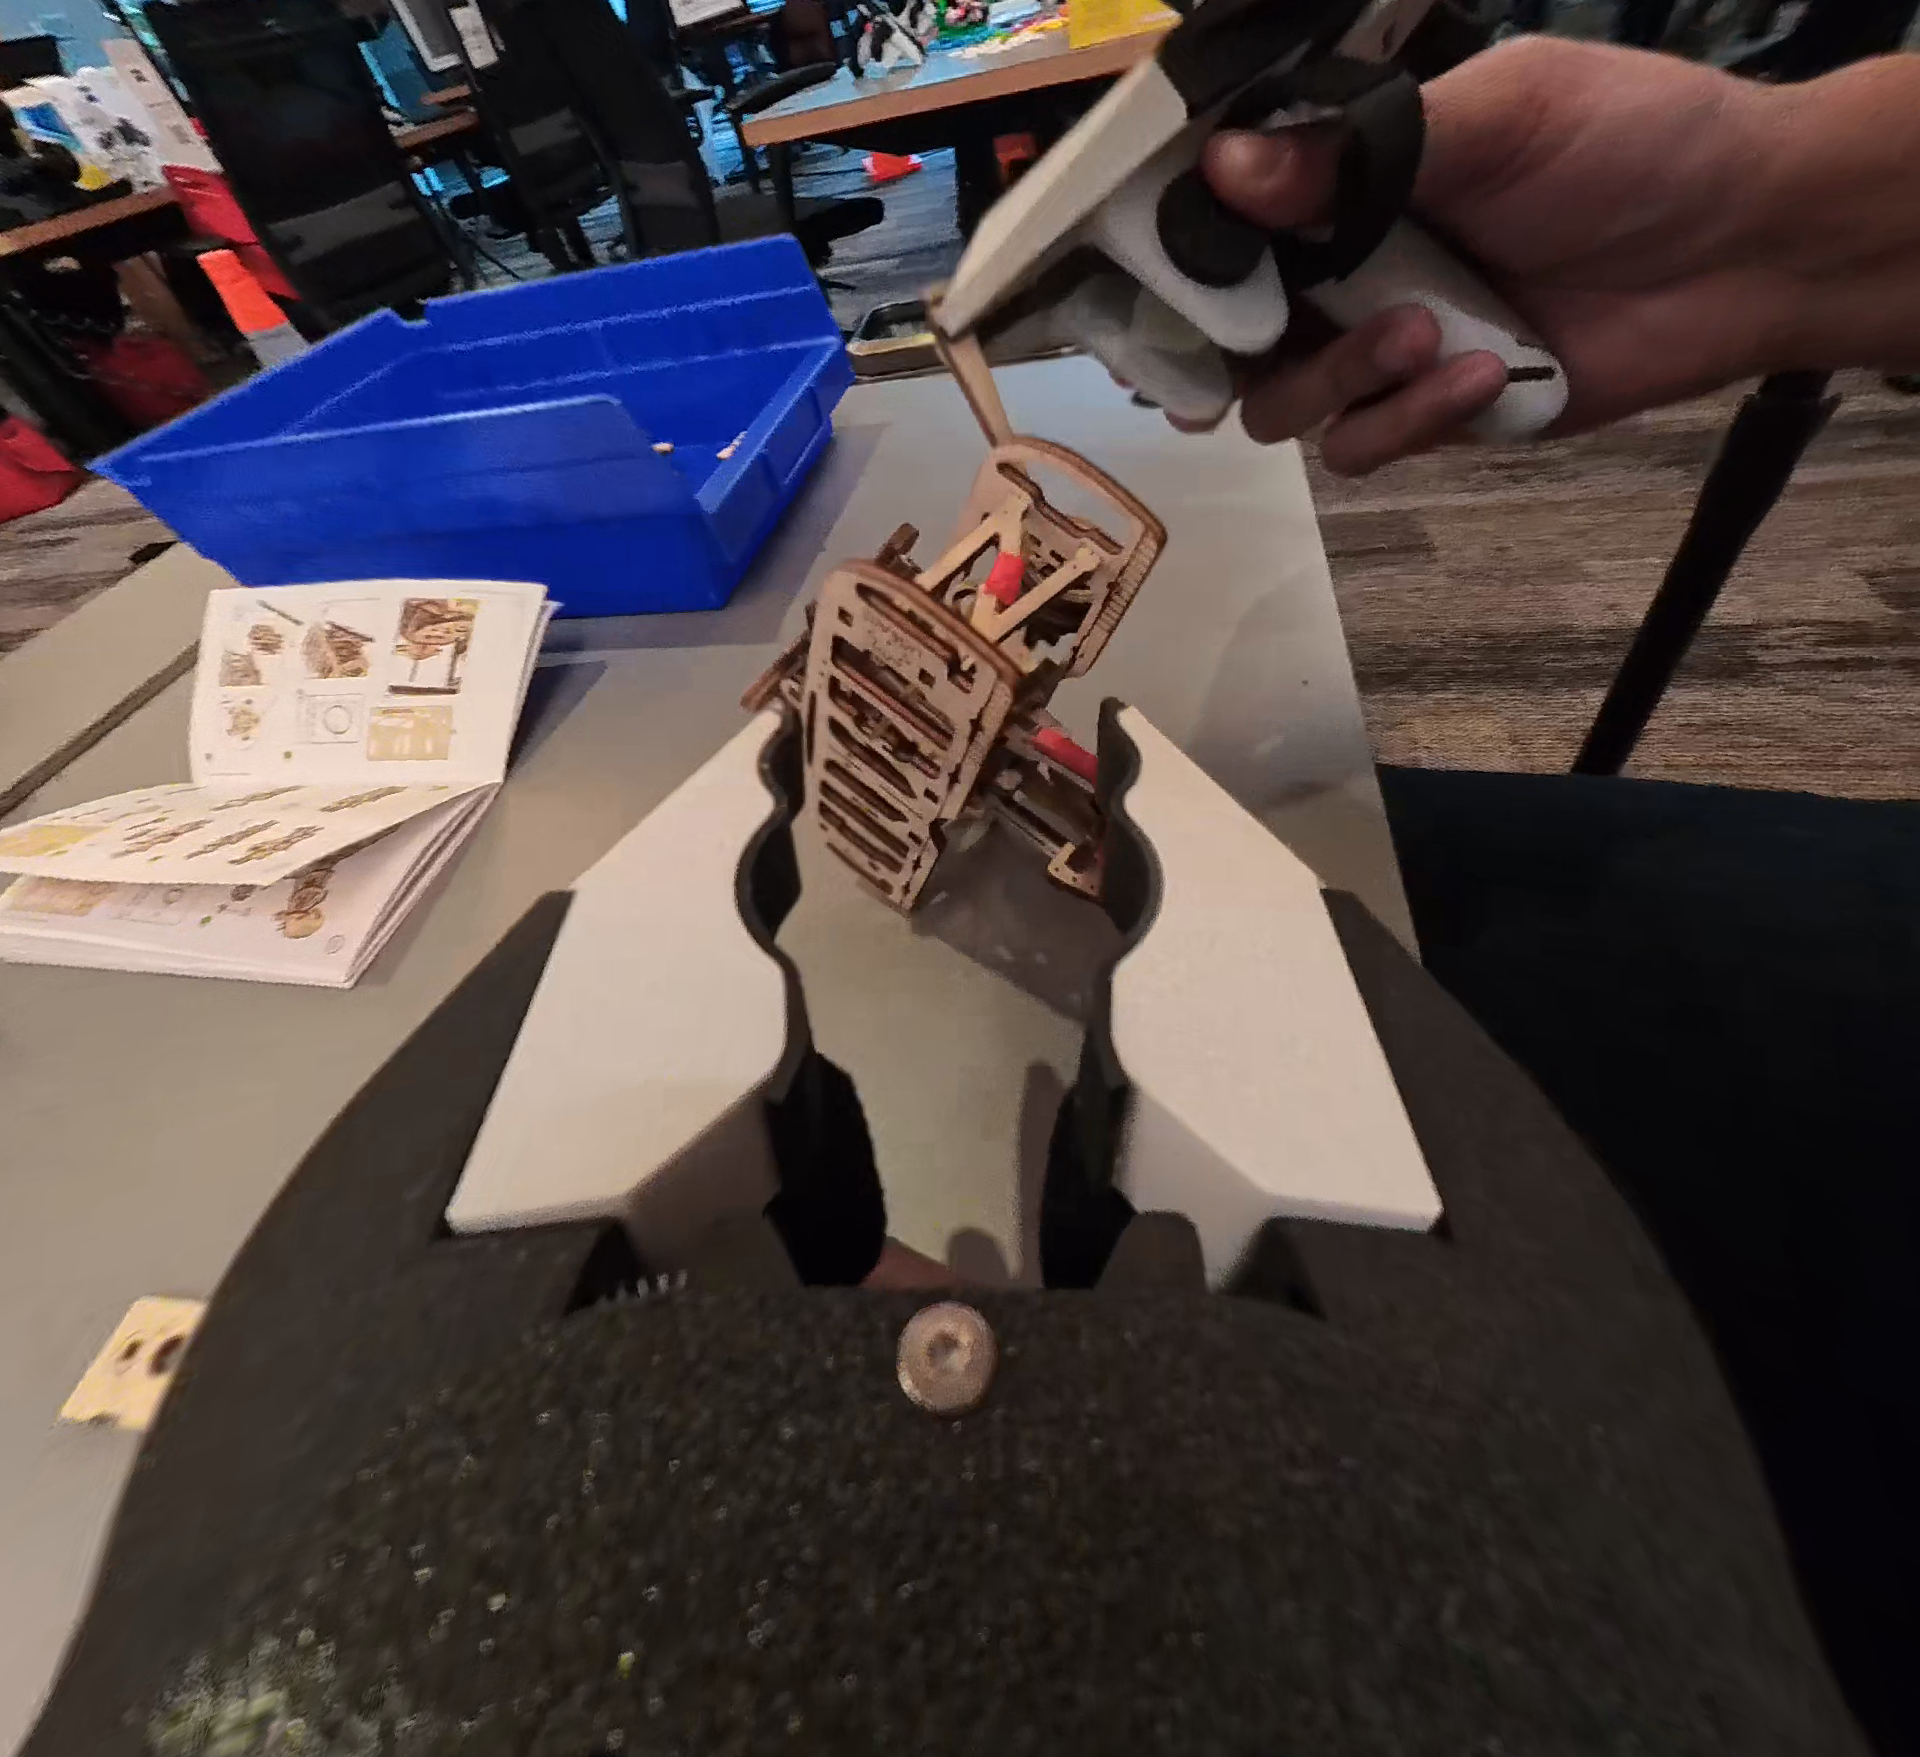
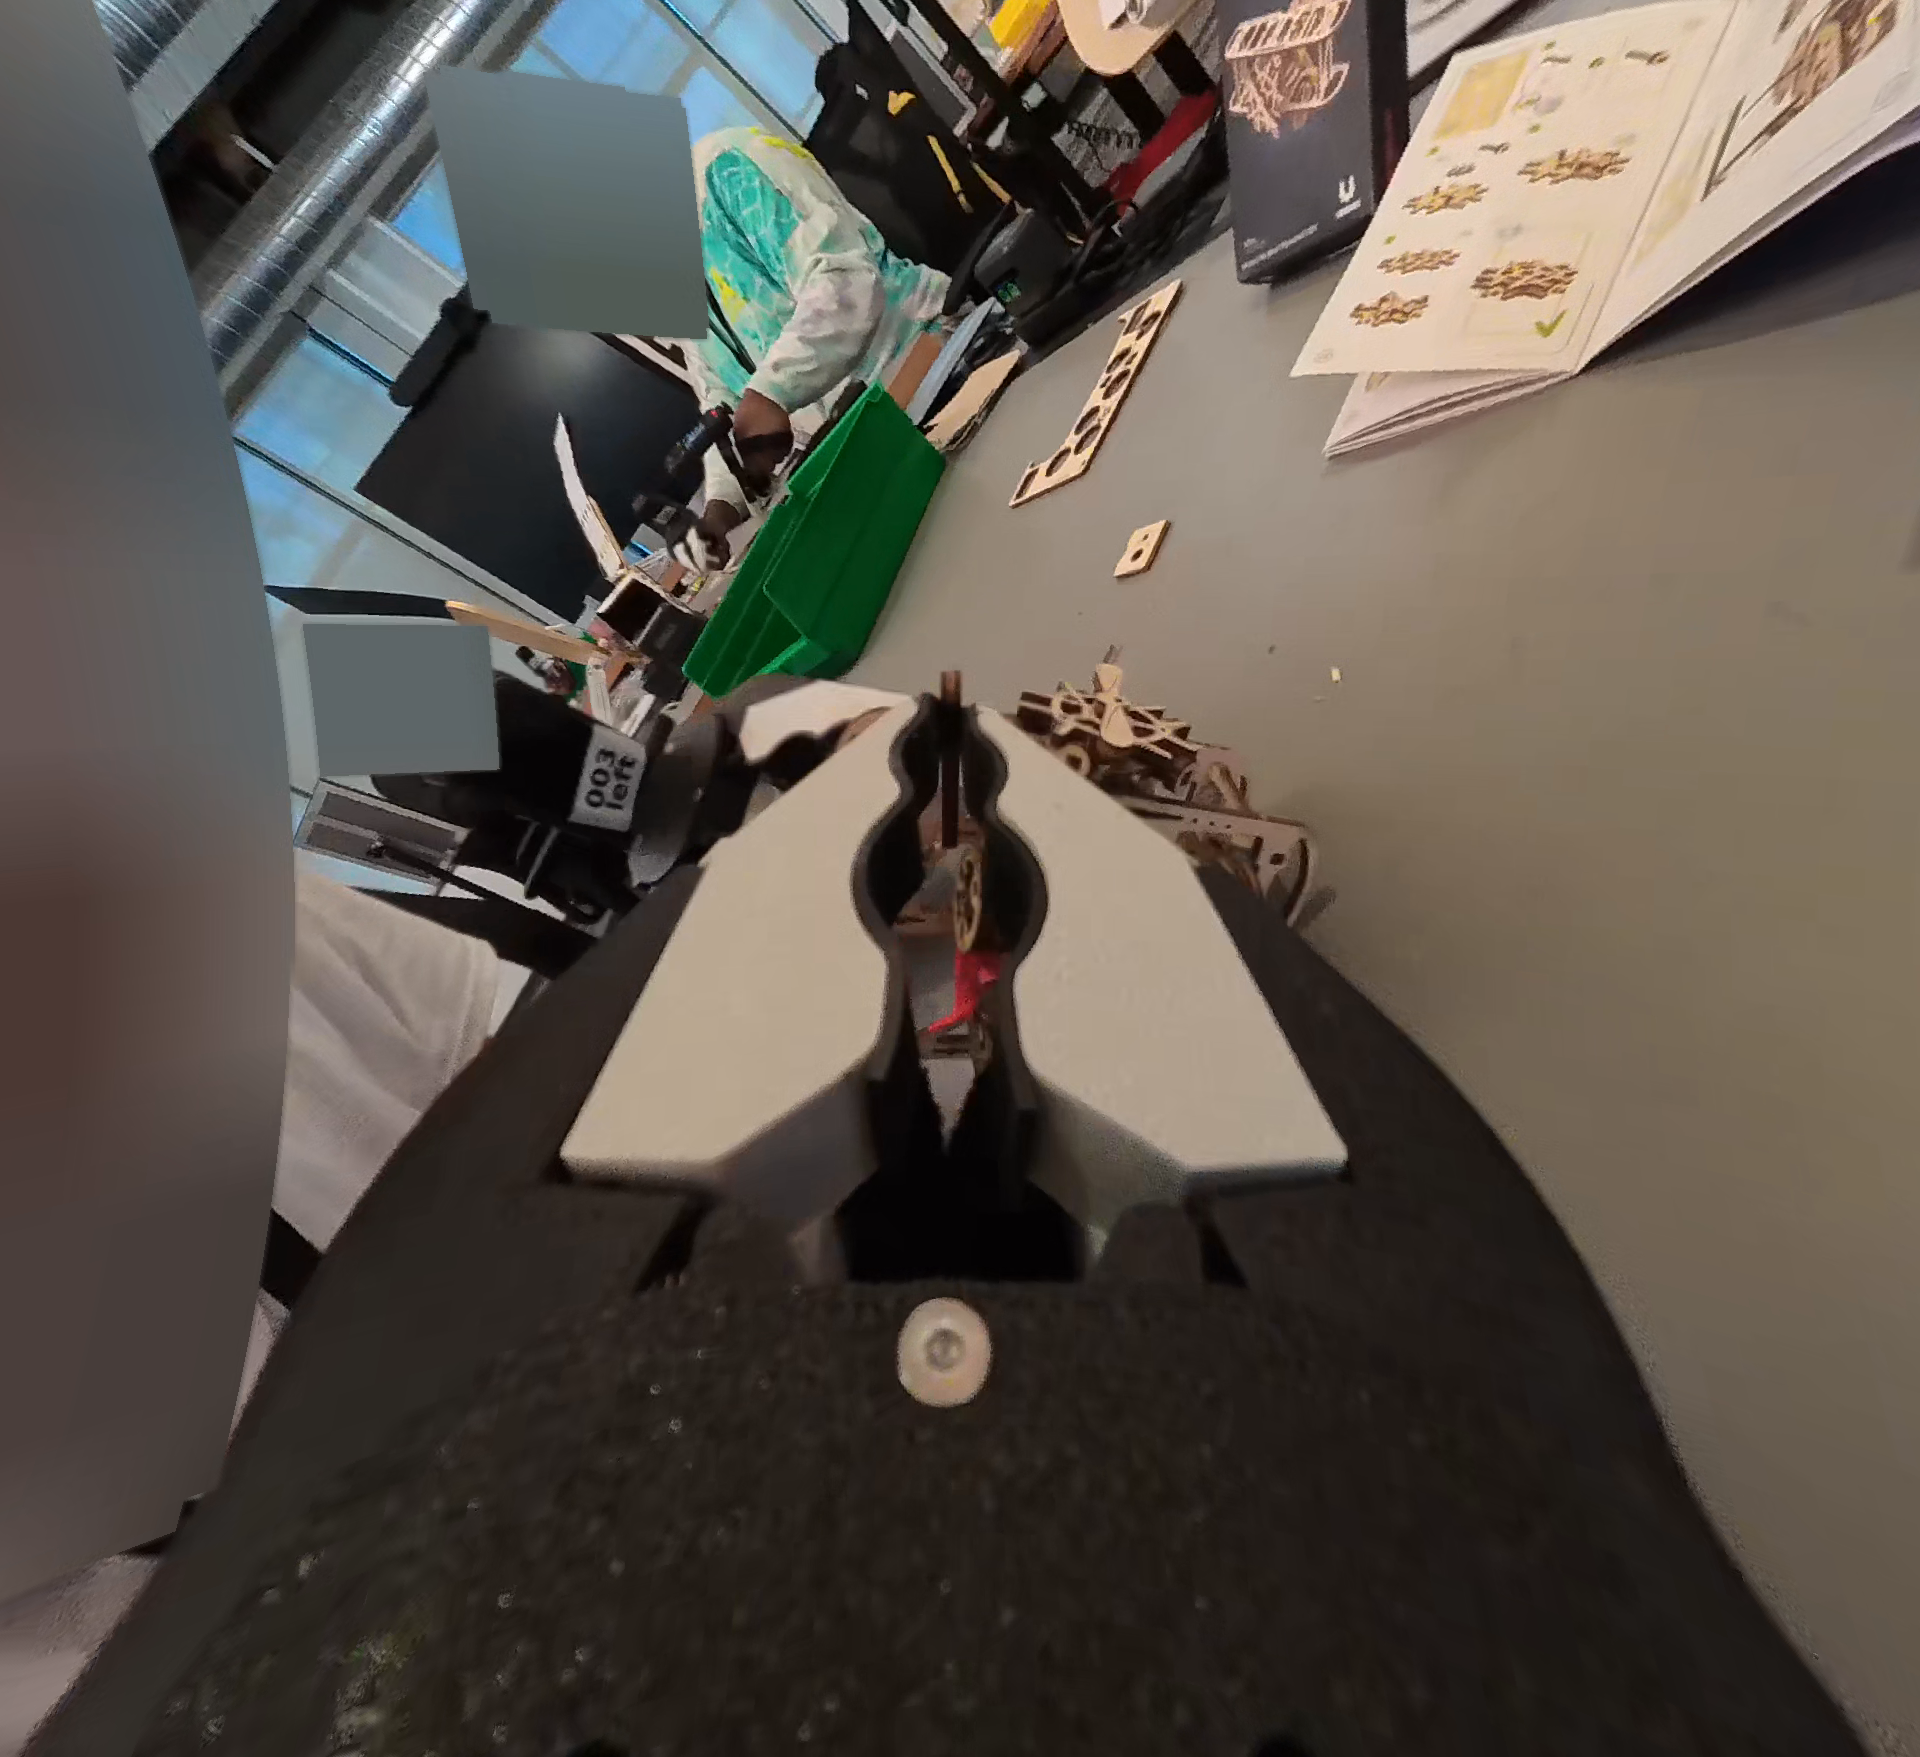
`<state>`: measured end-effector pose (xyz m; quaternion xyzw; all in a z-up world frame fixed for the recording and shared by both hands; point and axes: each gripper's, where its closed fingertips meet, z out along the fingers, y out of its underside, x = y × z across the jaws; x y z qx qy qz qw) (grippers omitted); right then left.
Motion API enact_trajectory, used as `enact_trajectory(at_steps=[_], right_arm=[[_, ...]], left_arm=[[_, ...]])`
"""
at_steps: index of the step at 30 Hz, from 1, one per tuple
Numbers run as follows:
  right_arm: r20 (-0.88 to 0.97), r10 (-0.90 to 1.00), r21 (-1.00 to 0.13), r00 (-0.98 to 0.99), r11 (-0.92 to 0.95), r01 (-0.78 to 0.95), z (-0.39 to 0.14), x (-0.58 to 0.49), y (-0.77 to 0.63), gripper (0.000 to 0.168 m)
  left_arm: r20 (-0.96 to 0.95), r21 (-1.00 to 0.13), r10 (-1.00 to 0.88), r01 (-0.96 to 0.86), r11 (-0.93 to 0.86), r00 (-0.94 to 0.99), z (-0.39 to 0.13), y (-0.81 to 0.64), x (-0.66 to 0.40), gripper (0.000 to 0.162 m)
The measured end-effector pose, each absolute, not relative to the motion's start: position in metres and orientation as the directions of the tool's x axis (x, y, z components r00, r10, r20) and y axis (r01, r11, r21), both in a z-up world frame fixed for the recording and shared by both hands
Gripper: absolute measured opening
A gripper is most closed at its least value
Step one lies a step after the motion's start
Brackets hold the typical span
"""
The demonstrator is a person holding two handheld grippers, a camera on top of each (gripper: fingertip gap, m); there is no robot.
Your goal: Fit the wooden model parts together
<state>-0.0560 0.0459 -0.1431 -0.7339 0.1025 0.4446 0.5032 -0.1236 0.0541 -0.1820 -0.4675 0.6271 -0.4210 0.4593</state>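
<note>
The wooden model (image 1: pixel 961 699) stands tilted on the table (image 1: pixel 1236 564), clamped between the left gripper (image 1: pixel 951 751) fingers. Directly above it, the right gripper (image 1: pixel 951 320) pinches a thin wooden strip (image 1: pixel 982 393), long axis pointing down, seemingly touching the model's top loop.

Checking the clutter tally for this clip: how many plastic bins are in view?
2. A blue bin sits at the table's far end behind the open booklet; a green bin sits at the table edge in the right wrist view. Others may be hidden.
</note>
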Motion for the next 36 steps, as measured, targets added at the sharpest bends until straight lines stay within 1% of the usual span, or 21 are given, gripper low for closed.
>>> enact_trajectory(at_steps=[3,5,10,14,22,25,31,36], right_arm=[[-0.766,0.3,-0.637,0.568,-0.465,-0.615,-0.144,-0.059,0.045,0.002],[-0.776,0.296,-0.627,0.557,-0.458,-0.63,-0.145,-0.059,0.045,0.001],[-0.8,0.294,-0.598,0.522,-0.457,-0.659,-0.146,-0.057,0.044,0.001],[-0.808,0.303,-0.588,0.505,-0.452,-0.67,-0.144,-0.057,0.042,0.002],[-0.825,0.3,-0.565,0.479,-0.464,-0.683,-0.148,-0.061,0.047,0.002],[-0.827,0.299,-0.562,0.476,-0.462,-0.686,-0.148,-0.061,0.047,0.001],[-0.837,0.292,-0.547,0.462,-0.462,-0.698,-0.15,-0.062,0.049,0.001],[-0.845,0.285,-0.535,0.453,-0.466,-0.704,-0.153,-0.063,0.05,0.002]], left_arm=[[-0.22,-0.952,-0.969,-0.192,0.238,-0.109,-0.171,0.052,-0.122,0.064],[-0.268,-0.937,-0.956,-0.2,0.287,-0.116,-0.167,0.049,-0.118,0.07],[-0.422,-0.867,-0.893,-0.217,0.448,-0.157,-0.161,0.045,-0.106,0.072],[-0.472,-0.83,-0.854,-0.217,0.514,-0.219,-0.157,0.036,-0.101,0.068],[-0.506,-0.789,-0.81,-0.219,0.574,-0.298,-0.16,0.033,-0.094,0.062],[-0.514,-0.766,-0.792,-0.239,0.597,-0.33,-0.168,0.033,-0.093,0.06],[-0.512,-0.763,-0.791,-0.246,0.598,-0.335,-0.175,0.035,-0.091,0.05],[-0.51,-0.771,-0.797,-0.237,0.591,-0.324,-0.175,0.035,-0.089,0.05]])
